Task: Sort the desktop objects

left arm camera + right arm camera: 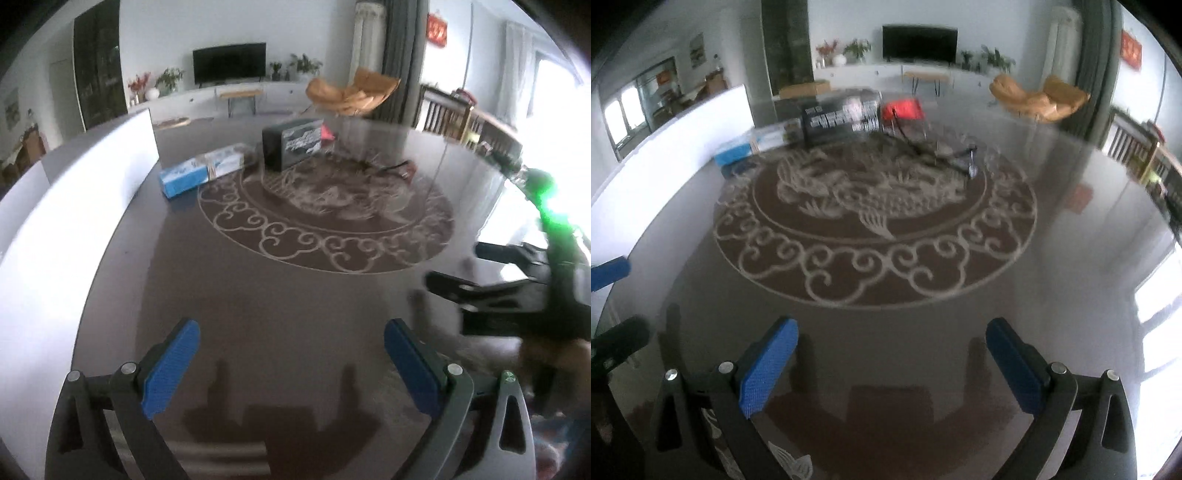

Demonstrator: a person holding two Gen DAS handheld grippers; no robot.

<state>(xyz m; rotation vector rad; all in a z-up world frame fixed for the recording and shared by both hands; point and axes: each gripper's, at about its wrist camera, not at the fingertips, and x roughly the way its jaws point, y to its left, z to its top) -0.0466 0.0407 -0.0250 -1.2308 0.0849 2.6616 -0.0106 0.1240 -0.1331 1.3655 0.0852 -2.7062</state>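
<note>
1. Left wrist view: left claw is spread wide with nothing between its blue pads, hovering over the near, bare part of the table. Right wrist view: right claw is likewise wide open and holds nothing.
2. Task things sit far off, across the table's round dragon motif: blue box at far left, dark box upright beside it, a red item behind that, and a tangle of dark cable to the right. All well apart from both claws.
3. Risk: long reach needed. Coming in low could plough into the cable first and drag it along.
4. Risk: table is glossy and reflective, so pushed boxes probably slide instead of seating between the pads; the blue box may skid toward the white panel.
5. Risk: dark box stands tall and looks tippable if nudged on its upper edge.
6. Risk: cable is thin and loose, so a pinch likely catches one strand only and the rest trails and snags the red item.
7. Risk: both claws hover close together near the right side of the left view; crossing paths could make them collide.
8. Both frames are blurred, so exact cable layout and what the red item is cannot be told.
</note>
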